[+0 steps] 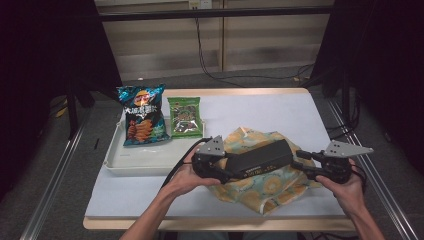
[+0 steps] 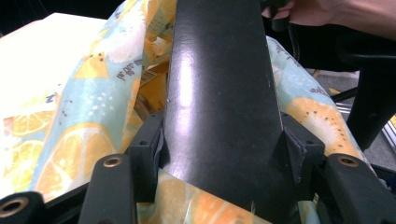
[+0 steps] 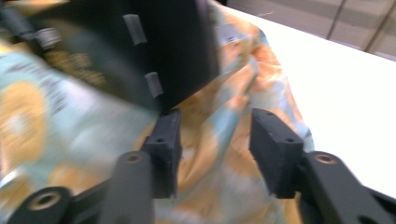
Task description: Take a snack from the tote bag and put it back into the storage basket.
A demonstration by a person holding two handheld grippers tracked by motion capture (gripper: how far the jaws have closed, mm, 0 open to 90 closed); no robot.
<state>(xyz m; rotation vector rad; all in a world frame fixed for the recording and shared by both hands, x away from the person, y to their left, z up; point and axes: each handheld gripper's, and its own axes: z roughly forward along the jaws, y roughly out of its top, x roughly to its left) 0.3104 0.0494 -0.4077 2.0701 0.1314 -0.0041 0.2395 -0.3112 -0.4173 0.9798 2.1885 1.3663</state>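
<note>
A: Left gripper?
B: Clamped on near end of black box, box lying across citrus-print bag at table centre.
A: Right gripper?
B: Jaws parted, nothing pinched; box end just beside, bag cloth behind.

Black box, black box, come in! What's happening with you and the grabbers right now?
Left gripper clamped on black box end. Right gripper open, jaws apart beside box's other end. Box over orange-print bag. Snack bags on tray, out of the way.
</note>
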